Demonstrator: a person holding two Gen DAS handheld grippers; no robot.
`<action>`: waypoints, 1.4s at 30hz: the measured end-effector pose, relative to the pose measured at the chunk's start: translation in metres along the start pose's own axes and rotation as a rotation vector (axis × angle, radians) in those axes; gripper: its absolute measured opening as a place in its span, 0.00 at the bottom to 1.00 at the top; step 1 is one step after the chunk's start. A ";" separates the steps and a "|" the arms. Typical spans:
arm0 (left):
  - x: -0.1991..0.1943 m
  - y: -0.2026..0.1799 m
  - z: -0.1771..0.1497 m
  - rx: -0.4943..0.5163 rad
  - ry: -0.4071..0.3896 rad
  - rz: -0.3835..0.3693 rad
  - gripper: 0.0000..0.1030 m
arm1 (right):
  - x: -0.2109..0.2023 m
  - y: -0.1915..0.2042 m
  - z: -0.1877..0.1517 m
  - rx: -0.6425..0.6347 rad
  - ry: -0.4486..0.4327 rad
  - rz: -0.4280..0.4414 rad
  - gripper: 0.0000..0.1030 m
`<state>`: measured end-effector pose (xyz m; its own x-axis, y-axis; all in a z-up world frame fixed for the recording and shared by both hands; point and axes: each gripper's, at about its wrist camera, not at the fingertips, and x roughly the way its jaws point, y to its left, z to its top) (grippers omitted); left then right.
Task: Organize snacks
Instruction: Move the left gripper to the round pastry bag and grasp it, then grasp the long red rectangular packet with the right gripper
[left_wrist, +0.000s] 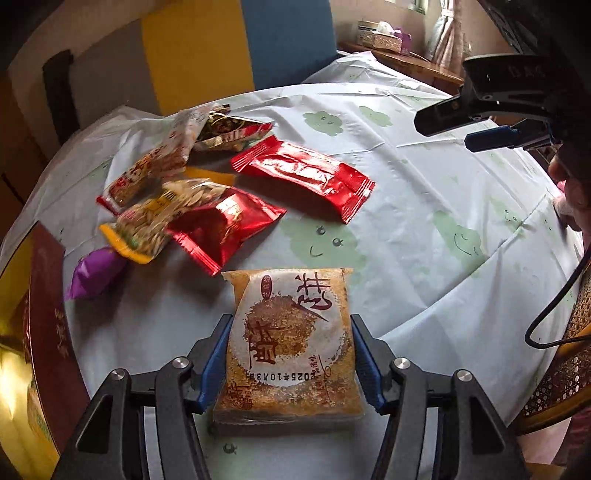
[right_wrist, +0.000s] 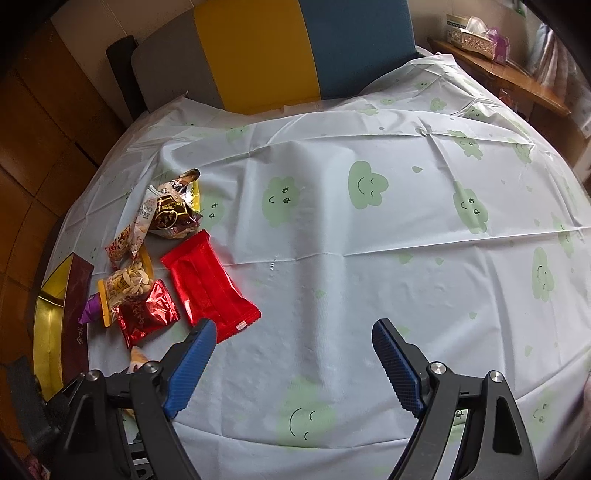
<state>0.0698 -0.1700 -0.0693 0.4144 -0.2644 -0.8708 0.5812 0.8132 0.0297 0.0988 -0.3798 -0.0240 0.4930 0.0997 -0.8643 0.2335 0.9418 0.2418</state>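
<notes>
Left gripper (left_wrist: 290, 360) is straddling the tan pastry packet (left_wrist: 288, 343); blue fingers (left_wrist: 216, 363) are sitting at both its side edges, looking like they are touching, but a firm clamp isn't clear; packet is lying flat on the counter (left_wrist: 424, 229) under a pale cloth with green clouds. Right gripper (right_wrist: 291, 363) is hovering over bare cloth, fingers (right_wrist: 190, 369) spread wide with nothing between them. Remaining snacks are sitting in a loose pile toward the left: long red packet (right_wrist: 208, 282), small red foil packet (right_wrist: 147, 314), seed bag (right_wrist: 127, 282), purple packet (right_wrist: 90, 306); maroon-and-gold box (right_wrist: 75, 317) is sitting at the counter's left edge, just beside the pile.
</notes>
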 end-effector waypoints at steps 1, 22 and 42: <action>-0.002 0.005 -0.005 -0.020 -0.010 0.008 0.59 | 0.001 0.001 -0.001 -0.009 0.004 -0.005 0.84; -0.014 0.009 -0.034 -0.110 -0.150 0.036 0.60 | 0.033 0.042 -0.020 -0.226 0.063 -0.046 0.84; -0.018 0.010 -0.041 -0.114 -0.186 0.013 0.60 | 0.104 0.112 0.033 -0.422 0.108 -0.077 0.71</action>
<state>0.0398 -0.1361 -0.0734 0.5492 -0.3363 -0.7650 0.4966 0.8676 -0.0248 0.2038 -0.2741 -0.0720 0.3915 0.0363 -0.9195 -0.1076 0.9942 -0.0066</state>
